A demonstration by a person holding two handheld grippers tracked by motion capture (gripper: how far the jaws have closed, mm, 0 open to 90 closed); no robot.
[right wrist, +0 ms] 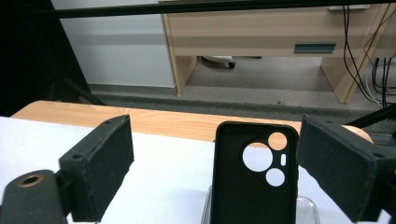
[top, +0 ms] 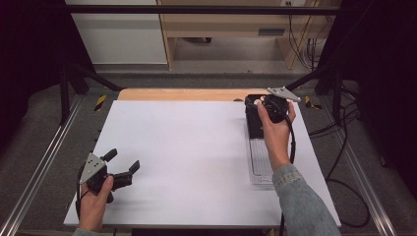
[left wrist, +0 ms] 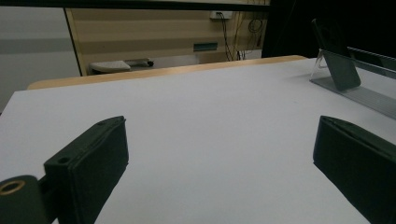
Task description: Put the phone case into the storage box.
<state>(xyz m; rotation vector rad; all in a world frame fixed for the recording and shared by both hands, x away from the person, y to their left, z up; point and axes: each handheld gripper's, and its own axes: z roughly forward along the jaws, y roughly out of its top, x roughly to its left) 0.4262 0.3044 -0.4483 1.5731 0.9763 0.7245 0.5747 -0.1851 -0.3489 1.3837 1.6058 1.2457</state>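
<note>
A black phone case (right wrist: 254, 177) with round camera cut-outs stands upright on a clear plastic stand (right wrist: 309, 205) at the table's far right. My right gripper (right wrist: 215, 140) is open around it: the case sits close to the right jaw and far from the left one. In the high view the right gripper (top: 260, 104) hangs over the case (top: 253, 125) and stand (top: 260, 164). My left gripper (top: 122, 162) rests open and empty near the front left corner. From the left gripper (left wrist: 222, 128) view the case (left wrist: 337, 63) leans on its stand (left wrist: 364, 95) far off.
The white table board (top: 187, 157) has a wooden strip (top: 182, 94) along its far edge. Metal rails (top: 44, 162) run down both sides, and black frame posts stand at the far corners. Cables (top: 344, 162) trail off the right side.
</note>
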